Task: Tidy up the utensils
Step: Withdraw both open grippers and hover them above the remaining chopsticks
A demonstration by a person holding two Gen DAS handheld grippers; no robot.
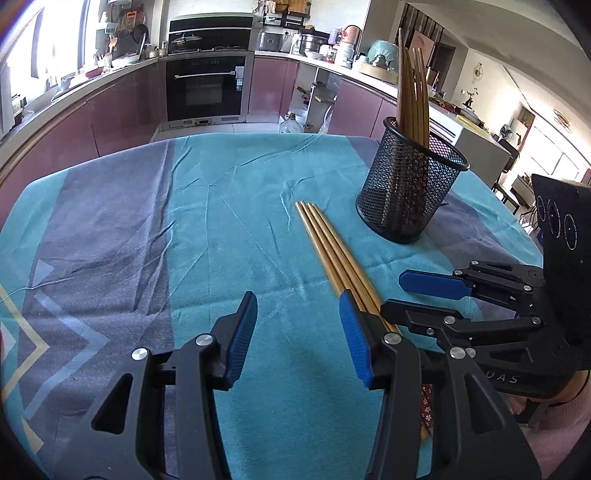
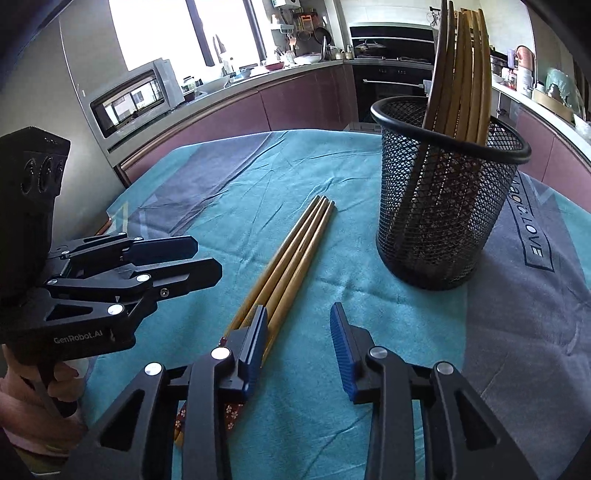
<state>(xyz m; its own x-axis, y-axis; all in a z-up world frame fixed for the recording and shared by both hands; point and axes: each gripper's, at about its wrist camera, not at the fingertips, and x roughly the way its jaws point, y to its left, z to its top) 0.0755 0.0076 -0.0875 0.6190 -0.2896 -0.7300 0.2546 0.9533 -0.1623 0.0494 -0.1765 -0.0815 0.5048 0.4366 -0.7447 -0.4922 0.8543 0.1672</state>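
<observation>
Lying close together on the teal cloth (image 1: 240,221) of the counter, four golden-brown chopsticks (image 2: 295,251) point toward 12 o'clock; more stand in the black mesh cup (image 2: 443,206) at 2 o'clock. My left claw (image 1: 299,343) and right claw (image 2: 299,350) are both spread, holding nothing.

Near ends of the loose chopsticks (image 1: 334,254) are hidden behind the left gripper (image 1: 299,339); the mesh holder (image 2: 443,206) partly veils its chopsticks' (image 2: 461,66) lower halves

Sunlit kitchen: mauve cabinets (image 1: 118,110), built-in oven (image 1: 205,86), bright window (image 2: 155,29).
</observation>
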